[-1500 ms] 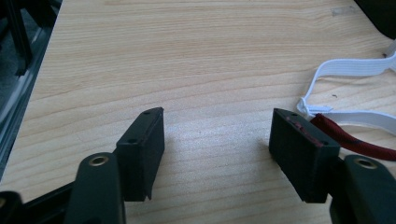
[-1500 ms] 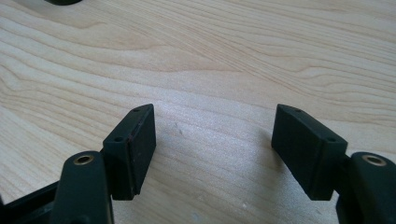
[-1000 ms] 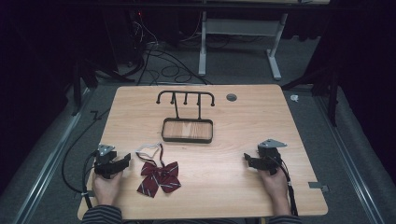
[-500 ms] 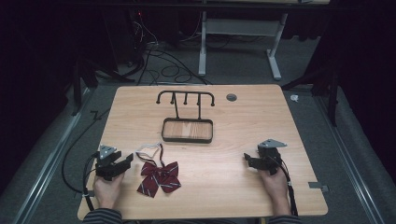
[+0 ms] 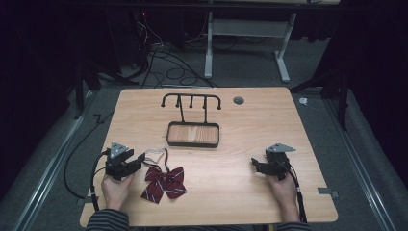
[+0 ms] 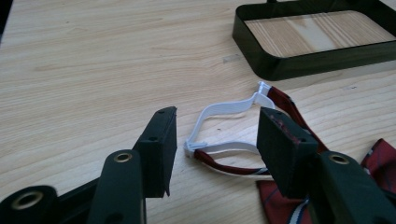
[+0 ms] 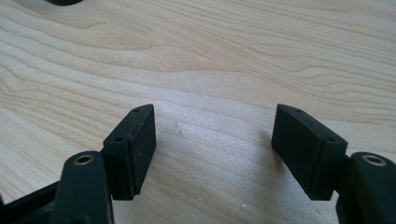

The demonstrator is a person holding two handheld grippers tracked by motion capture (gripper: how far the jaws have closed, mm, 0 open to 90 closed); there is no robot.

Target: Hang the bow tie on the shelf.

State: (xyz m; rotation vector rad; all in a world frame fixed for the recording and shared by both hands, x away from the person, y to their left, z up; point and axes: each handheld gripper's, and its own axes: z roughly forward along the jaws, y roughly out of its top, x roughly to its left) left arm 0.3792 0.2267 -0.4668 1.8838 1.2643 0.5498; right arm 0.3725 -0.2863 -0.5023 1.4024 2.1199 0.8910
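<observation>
Dark flooring with loose cables is surrounding a light wooden table (image 5: 226,144), which is carrying the whole work area. At its middle is standing a black metal hook rack with a rectangular wood-floored tray base (image 5: 193,134), with nothing hanging from its hooks and nothing lying in its tray.

A person's two hands are coming in from the near edge, each holding a tool. The left gripper (image 5: 140,158) is sitting at the near left with its jaws spread moderately wide and gripping nothing. The right gripper (image 5: 253,164) is resting well apart at the near right, jaws wide apart over bare wood, also gripping nothing.

The dark red bow tie with white and navy stripes (image 5: 164,182) is lying flat on the table just beside the left gripper and in front of the rack, clear of the tray. Its white neck strap loop (image 6: 224,128) is lying slack between the left gripper's jaws in the left gripper view, with a small white plastic clasp (image 6: 262,91) at its far end.

Assessment: work is standing at the start. The tie is not yet gripped or lifted. Closing on the strap, raising the tie and placing it at the rack are, by appearance, all remaining. The fabric is looking soft and limp, likely to droop once lifted.
</observation>
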